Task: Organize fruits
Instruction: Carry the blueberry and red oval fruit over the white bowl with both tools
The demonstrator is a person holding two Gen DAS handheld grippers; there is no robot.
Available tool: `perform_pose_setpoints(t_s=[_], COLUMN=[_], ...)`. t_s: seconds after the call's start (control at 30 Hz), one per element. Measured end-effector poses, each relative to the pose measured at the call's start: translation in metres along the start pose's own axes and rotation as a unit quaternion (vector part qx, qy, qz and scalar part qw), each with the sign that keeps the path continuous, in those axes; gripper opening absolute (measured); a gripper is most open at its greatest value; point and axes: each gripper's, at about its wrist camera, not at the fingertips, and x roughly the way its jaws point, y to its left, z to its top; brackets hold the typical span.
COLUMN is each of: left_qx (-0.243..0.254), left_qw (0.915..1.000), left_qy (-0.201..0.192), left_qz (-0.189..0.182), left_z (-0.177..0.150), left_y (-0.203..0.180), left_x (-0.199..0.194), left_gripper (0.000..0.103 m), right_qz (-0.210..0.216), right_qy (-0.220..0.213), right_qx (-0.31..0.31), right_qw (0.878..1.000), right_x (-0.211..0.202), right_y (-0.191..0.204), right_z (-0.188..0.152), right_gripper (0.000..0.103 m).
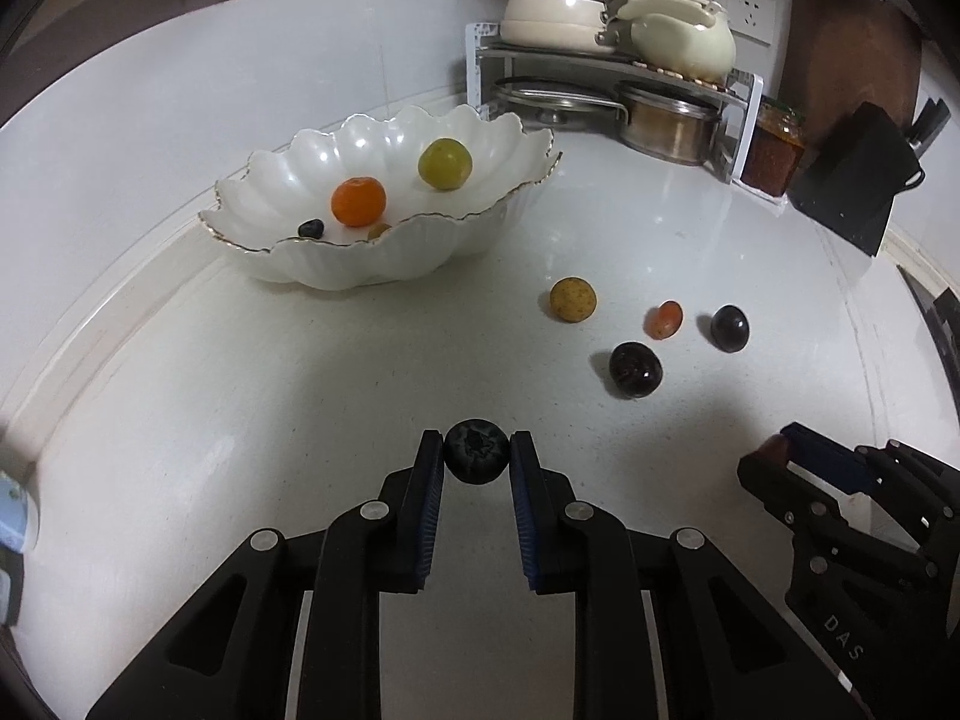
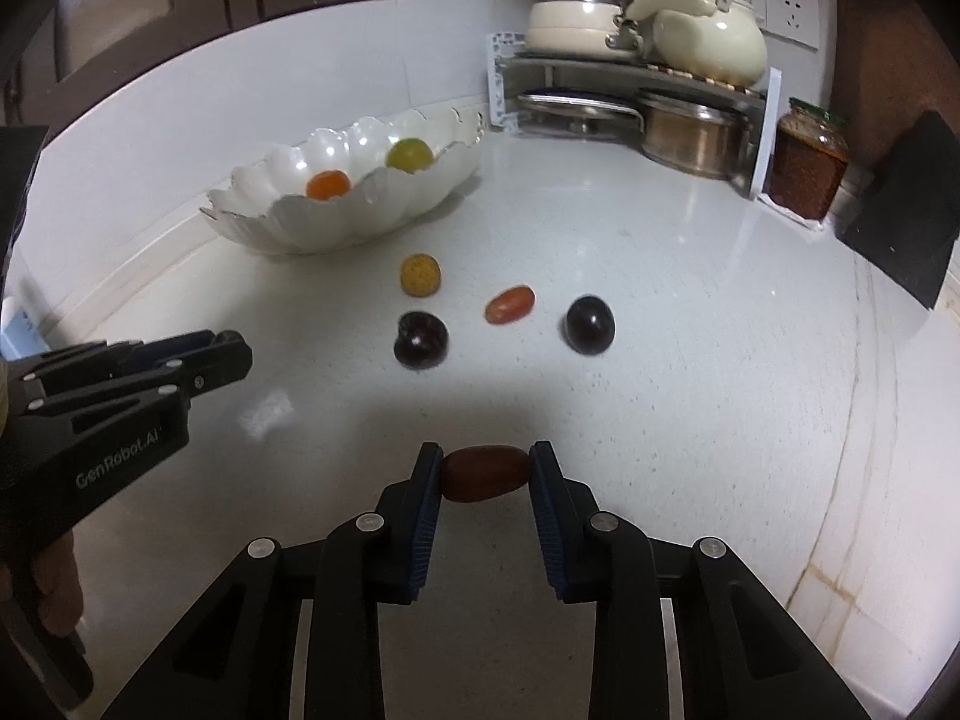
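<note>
We grip a blueberry (image 1: 476, 459) in our left hand-held gripper (image 1: 476, 461) and a red date (image 2: 486, 473) in our right hand-held gripper (image 2: 486, 474), bowl (image 1: 336, 264) ahead-left.

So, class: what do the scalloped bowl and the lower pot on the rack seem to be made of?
Bowl: likely glazed porcelain; glossy white with bright highlights and a thin gold rim.
Pot: probably stainless steel; brushed grey-brown metal sheen, reflective band at the lip.

Counted: one scalloped white bowl (image 1: 384, 252) holding four fruits; four loose fruits, centre right; two gripped fruits; two grippers; one jar (image 1: 774, 150), upper right.
</note>
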Motion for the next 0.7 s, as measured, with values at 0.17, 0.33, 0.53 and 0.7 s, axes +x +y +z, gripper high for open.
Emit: perform_pose_setpoints(t_s=[0.17, 0.33, 0.53, 0.7], left_qx=[-0.021, -0.041, -0.063, -0.084], left_qw=[0.9997, 0.9984, 0.9955, 0.992], left_qy=[-0.01, -0.026, -0.048, -0.067], left_qz=[0.012, 0.029, 0.051, 0.066], left_z=[-0.002, 0.001, 0.007, 0.013], left_y=[-0.002, -0.004, -0.006, -0.006], left_x=[-0.018, -0.037, -0.06, -0.076], left_gripper=[0.023, 0.023, 0.023, 0.023], right_qz=[0.017, 0.038, 0.059, 0.075], right_qy=[-0.018, -0.041, -0.069, -0.084], right_qx=[-0.015, -0.033, -0.055, -0.068], right_qw=[1.0, 0.998, 0.994, 0.991], right_x=[-0.012, -0.025, -0.041, -0.05], right_y=[-0.001, 0.001, 0.002, 0.002], right_z=[0.011, 0.025, 0.045, 0.058], right_gripper=[0.031, 0.031, 0.031, 0.031])
